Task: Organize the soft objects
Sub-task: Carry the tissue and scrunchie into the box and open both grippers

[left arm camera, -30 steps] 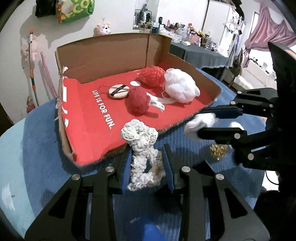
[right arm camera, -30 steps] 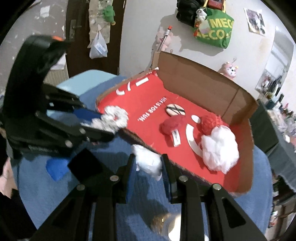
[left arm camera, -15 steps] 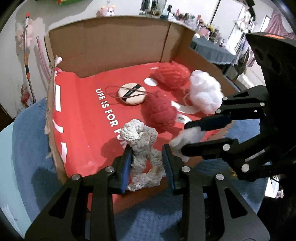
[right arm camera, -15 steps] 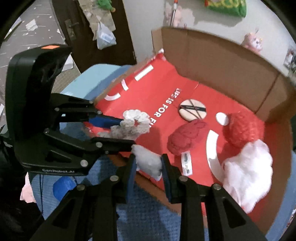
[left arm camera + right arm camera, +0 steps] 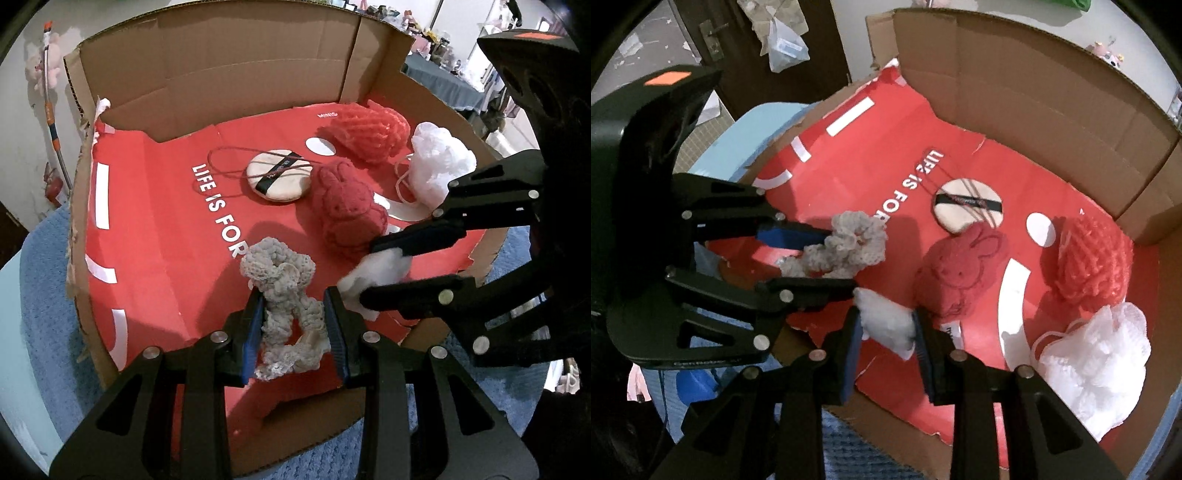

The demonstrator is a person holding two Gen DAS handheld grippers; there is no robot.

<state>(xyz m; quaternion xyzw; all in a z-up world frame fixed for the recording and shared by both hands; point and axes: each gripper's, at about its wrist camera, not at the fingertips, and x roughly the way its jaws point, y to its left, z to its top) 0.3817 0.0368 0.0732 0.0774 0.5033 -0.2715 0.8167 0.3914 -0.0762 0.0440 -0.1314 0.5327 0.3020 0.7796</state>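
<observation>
Both tools have moved forward over the cardboard box (image 5: 207, 74): the left tool (image 5: 293, 314) grips a cream crocheted scrunchie (image 5: 284, 291), the right tool (image 5: 886, 332) a white fluffy pouf (image 5: 886, 321), above its red floor.

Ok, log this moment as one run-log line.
left gripper: shut on cream crochet piece | right gripper: shut on white puff | both over red box floor | not released
</observation>
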